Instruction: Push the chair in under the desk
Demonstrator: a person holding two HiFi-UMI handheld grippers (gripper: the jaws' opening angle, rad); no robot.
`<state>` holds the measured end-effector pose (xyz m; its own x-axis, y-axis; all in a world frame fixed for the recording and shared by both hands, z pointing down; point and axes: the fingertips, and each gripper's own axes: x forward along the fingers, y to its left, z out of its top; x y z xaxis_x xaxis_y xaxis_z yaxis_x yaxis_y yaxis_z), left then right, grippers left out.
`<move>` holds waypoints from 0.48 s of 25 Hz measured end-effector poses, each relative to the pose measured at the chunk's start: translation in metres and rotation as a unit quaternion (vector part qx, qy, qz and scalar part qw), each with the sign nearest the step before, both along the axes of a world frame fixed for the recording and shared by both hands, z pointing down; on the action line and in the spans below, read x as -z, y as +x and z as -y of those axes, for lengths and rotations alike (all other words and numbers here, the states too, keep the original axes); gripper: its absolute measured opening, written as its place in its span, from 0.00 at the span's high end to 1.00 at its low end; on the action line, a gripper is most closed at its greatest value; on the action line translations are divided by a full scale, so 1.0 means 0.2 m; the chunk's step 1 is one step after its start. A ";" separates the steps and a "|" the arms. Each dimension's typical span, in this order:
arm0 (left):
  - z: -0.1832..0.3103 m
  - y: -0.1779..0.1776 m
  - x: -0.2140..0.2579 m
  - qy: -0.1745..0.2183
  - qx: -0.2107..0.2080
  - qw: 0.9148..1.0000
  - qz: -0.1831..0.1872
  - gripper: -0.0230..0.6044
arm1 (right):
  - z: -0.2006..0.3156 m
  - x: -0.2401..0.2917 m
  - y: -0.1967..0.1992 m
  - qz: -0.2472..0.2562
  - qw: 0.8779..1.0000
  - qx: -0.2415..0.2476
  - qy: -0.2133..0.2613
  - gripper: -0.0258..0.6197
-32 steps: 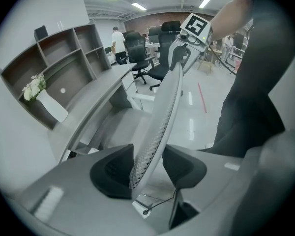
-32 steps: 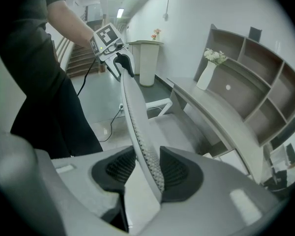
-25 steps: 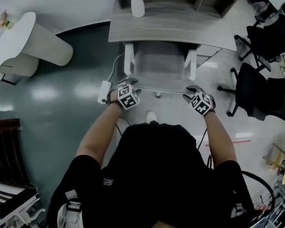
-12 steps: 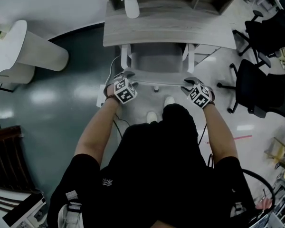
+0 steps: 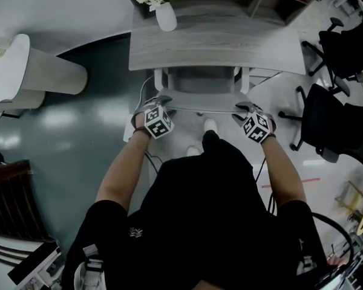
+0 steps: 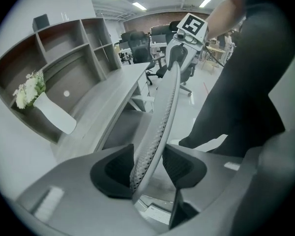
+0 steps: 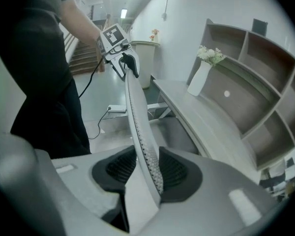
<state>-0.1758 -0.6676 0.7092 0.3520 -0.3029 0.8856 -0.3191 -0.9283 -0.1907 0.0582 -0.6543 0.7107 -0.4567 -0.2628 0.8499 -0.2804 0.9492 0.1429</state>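
"Since a second ago the chair (image 5: 201,94) has slid further under the desk (image 5: 230,41), and less of its seat shows. Both hands have gone forward with it."

"Where does it sit now?"

"At the middle of the desk's near edge. The seat is mostly beneath the top, and the two white armrests poke out just past that edge. The backrest stands clear on the person's side, near the edge but not touching it."

"And the tongs?"

"The left gripper (image 5: 164,99) pinches the top rim of the backrest at its left end, with the mesh rim caught between both pads. The right gripper (image 5: 242,107) pinches the same rim at its right end, and its jaws have just closed a shade tighter on it."

"Anything else around?"

"A white vase of flowers (image 5: 165,16) stands at the desk's far left corner. Black office chairs (image 5: 339,122) stand well apart, off the desk's right end. One white shoe (image 5: 210,125) shows on the floor below the backrest."
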 end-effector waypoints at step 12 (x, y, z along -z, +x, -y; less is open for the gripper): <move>-0.03 0.03 0.01 0.015 0.012 0.999 -0.049 0.64 | -0.03 -0.01 0.01 0.014 0.998 0.021 -0.059 0.73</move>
<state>-0.1705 -0.6618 0.7065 0.4285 -0.3384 0.8378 -0.3597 -0.9145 -0.1854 0.0611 -0.6492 0.7117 -0.4888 -0.1421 0.8608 -0.2433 0.9697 0.0219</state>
